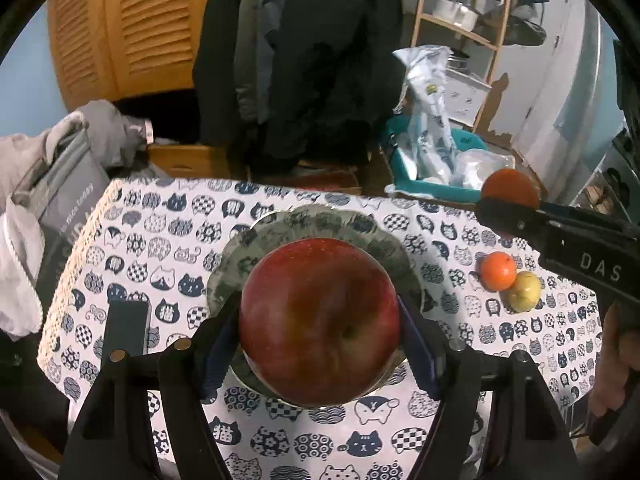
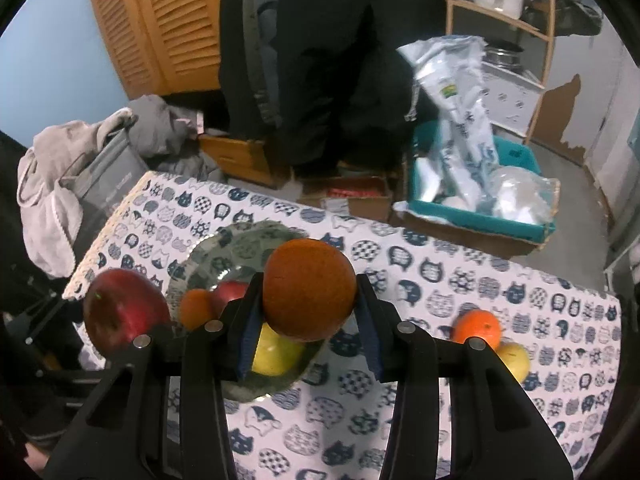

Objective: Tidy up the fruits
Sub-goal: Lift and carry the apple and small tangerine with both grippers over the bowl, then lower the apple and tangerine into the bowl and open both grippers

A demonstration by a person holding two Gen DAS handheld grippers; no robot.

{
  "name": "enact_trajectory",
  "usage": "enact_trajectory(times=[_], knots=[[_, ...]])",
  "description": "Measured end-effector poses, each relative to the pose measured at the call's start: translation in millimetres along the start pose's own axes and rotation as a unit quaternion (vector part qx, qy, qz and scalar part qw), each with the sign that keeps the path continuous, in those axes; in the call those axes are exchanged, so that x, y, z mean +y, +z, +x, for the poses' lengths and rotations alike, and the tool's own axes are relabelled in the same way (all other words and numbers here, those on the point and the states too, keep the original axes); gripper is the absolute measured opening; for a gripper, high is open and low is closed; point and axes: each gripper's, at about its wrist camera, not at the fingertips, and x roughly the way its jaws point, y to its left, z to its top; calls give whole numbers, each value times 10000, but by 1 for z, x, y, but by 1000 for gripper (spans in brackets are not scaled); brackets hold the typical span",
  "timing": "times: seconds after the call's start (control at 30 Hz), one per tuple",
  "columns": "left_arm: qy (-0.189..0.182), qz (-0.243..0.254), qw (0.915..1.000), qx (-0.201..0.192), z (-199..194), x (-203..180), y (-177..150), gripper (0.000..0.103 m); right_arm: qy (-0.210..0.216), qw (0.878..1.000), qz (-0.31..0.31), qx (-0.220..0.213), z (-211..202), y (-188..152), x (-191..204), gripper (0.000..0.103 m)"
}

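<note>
My left gripper (image 1: 320, 336) is shut on a big red apple (image 1: 320, 332), its blue pads pressing both sides, above a green-grey patterned plate (image 1: 320, 216). My right gripper (image 2: 309, 304) is shut on a dark orange (image 2: 309, 290) over the same plate (image 2: 248, 232). On that plate lie a small orange (image 2: 196, 308), a red apple (image 2: 232, 292) and a yellow fruit (image 2: 276, 354). The held red apple (image 2: 124, 312) shows at the plate's left. The right gripper (image 1: 508, 202) with its orange (image 1: 510, 186) appears at the right of the left wrist view.
A bright orange (image 1: 497, 271) and a yellow fruit (image 1: 523, 291) touch each other on the cat-print tablecloth (image 2: 440, 280), right of the plate. A dark phone (image 1: 128, 326) lies on the left. Beyond the table's far edge are a teal bin (image 2: 480, 220), cardboard boxes and hanging coats.
</note>
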Motion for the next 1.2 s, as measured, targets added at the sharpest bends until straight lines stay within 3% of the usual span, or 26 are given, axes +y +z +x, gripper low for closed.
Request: enact_trajectory(times=[0.7, 1.2], knots=[[-206, -242, 9962, 815, 70, 16, -24, 75, 278, 9955, 165, 888, 93, -12, 13, 42], [-174, -304, 9898, 1378, 103, 14, -38, 75, 401, 9928, 140, 1117, 115, -16, 18, 43]])
